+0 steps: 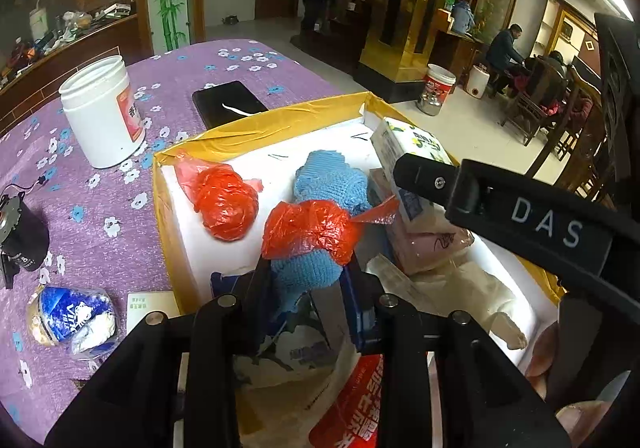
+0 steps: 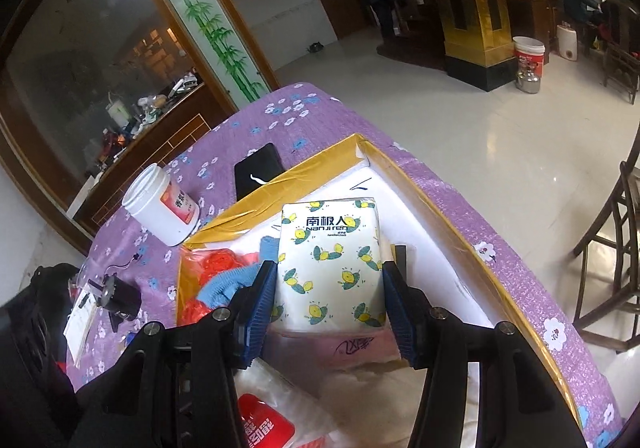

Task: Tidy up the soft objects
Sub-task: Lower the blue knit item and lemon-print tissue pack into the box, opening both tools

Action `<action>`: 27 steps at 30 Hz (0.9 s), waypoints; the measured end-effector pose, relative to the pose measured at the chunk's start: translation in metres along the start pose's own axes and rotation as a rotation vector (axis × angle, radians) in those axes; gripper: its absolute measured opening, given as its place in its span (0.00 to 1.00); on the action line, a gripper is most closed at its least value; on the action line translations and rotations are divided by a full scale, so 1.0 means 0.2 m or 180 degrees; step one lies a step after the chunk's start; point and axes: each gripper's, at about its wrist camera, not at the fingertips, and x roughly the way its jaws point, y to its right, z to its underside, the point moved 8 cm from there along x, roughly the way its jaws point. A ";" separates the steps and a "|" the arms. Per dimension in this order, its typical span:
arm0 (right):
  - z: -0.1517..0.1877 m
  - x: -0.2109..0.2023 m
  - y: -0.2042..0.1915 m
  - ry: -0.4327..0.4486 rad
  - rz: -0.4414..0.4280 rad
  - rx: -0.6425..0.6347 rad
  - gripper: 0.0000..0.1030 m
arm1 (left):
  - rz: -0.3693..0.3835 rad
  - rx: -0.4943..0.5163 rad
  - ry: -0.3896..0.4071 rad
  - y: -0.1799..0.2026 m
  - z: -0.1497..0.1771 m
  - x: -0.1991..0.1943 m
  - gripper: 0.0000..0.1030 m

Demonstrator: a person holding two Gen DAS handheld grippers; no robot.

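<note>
Two grippers work over the yellow-rimmed box (image 2: 320, 164). Left gripper (image 1: 306, 280) stands narrow, clamped on a blue knitted piece (image 1: 304, 272) with a red plastic bag (image 1: 312, 232) bunched against it. Right gripper (image 2: 330, 288) holds a lemon-print tissue pack (image 2: 332, 260) between its blue pads (image 2: 262, 300), above a pink packet (image 2: 356, 348) in the box.

Hidden under the left tool (image 1: 306, 280): the near end of the blue knit thing (image 1: 308, 272). Cut off at the bottom edge: the red packet (image 1: 352, 408). Behind the tissue pack (image 2: 332, 268), most of the pink bag (image 2: 352, 348). Too small to read: the white jar's (image 1: 102, 112) label.
</note>
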 end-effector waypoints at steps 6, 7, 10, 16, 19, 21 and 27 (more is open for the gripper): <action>-0.01 -0.01 0.00 0.0007 -0.0021 0.0021 0.57 | -0.0008 0.0002 0.0012 0.01 0.00 -0.02 0.51; -0.01 -0.02 0.00 0.0037 -0.0012 0.0022 0.57 | 0.0001 -0.0013 0.0034 0.00 -0.01 -0.03 0.53; -0.03 -0.05 0.00 0.0138 -0.0034 0.0023 0.63 | 0.0031 -0.0026 0.0084 0.00 -0.02 -0.07 0.54; -0.06 -0.11 -0.01 0.0364 -0.0061 0.0034 0.64 | 0.0090 0.0079 0.0155 -0.04 0.02 -0.24 0.54; -0.07 -0.16 -0.03 0.0489 -0.0157 0.0038 0.64 | -0.0040 0.0208 0.0141 -0.14 0.12 -0.34 0.54; -0.08 -0.19 -0.04 0.0591 -0.0188 0.0015 0.64 | -0.0083 0.0203 0.0090 -0.25 0.22 -0.39 0.54; -0.09 -0.23 -0.08 0.0721 -0.0220 -0.0048 0.64 | 0.0112 -0.0015 -0.0147 -0.49 0.46 -0.43 0.54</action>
